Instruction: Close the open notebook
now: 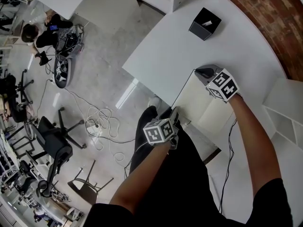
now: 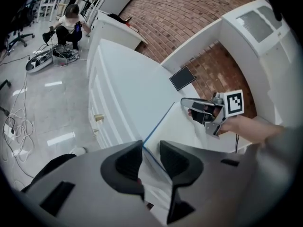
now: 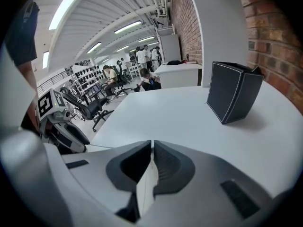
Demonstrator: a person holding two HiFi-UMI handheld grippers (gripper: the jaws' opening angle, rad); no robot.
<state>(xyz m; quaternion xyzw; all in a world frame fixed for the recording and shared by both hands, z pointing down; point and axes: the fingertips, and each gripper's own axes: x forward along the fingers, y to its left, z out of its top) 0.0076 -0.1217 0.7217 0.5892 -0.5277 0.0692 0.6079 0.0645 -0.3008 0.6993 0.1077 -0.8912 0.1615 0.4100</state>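
Note:
The open notebook [image 1: 196, 103] lies with white pages up at the near edge of the white table [image 1: 161, 51]. My left gripper [image 1: 174, 116] is at its near left corner. In the left gripper view the blue-edged cover [image 2: 158, 122] runs in between the jaws of the left gripper [image 2: 151, 148], which are closed on it. My right gripper [image 1: 203, 73] is at the notebook's far corner. The right gripper view shows the right gripper [image 3: 152, 145] shut on a thin white sheet [image 3: 146, 186]. Each gripper shows in the other's view: the right gripper [image 2: 201, 111] and the left gripper [image 3: 59, 126].
A black box [image 1: 205, 23] stands on the table beyond the notebook. A white shelf unit [image 1: 284, 112] is at the right. Off the table's left edge, the floor holds office chairs [image 1: 57, 141], loose cables [image 1: 102, 122] and a seated person [image 1: 52, 30].

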